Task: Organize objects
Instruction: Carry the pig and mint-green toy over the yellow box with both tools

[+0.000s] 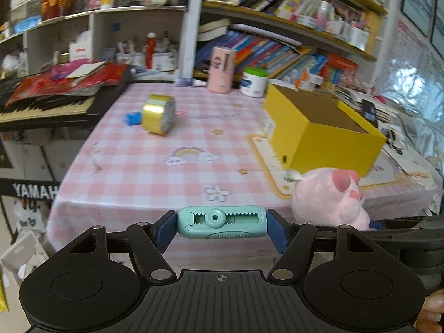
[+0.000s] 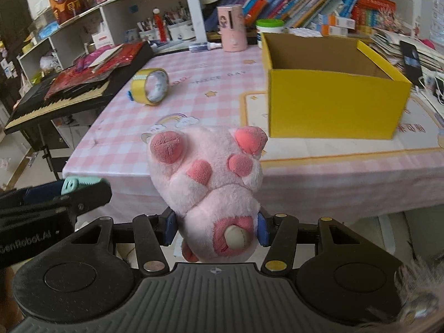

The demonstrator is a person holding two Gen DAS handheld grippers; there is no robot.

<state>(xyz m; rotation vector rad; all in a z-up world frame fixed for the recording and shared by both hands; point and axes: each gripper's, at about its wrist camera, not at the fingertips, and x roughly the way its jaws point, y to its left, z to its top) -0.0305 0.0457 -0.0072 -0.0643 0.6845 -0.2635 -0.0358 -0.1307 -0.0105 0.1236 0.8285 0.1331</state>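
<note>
Mint-green correction tape dispenser (image 1: 220, 222) pinched endwise between the blue pads of the left tongs (image 1: 221, 229), held crosswise above the near edge of the tabletop (image 1: 133, 166). Pink plush toy (image 2: 211, 183) squeezed at its lower body by the right tongs (image 2: 215, 227), paws up, hanging over the same near edge; seen from the left wrist as a pink lump just right of the left tongs. Left tongs also visible at the left border of the right wrist view, close beside the right pair. Ahead and to the right of both tongs, open yellow cardboard box (image 2: 333, 102) resting on the pink gingham cloth, nothing visible in what shows of its inside. Ahead and to the left, roll of gold tape (image 1: 158, 113) standing on its rim, with a small blue item (image 1: 133, 118) touching its far-left side. Farther back, pink cylindrical container (image 1: 222, 69) and green-lidded white tub (image 1: 254, 82) near the tabletop's rear edge, under crowded bookshelves (image 1: 291, 33). Beyond the tabletop's left side, electronic keyboard (image 1: 47, 108) piled with red packets.
</note>
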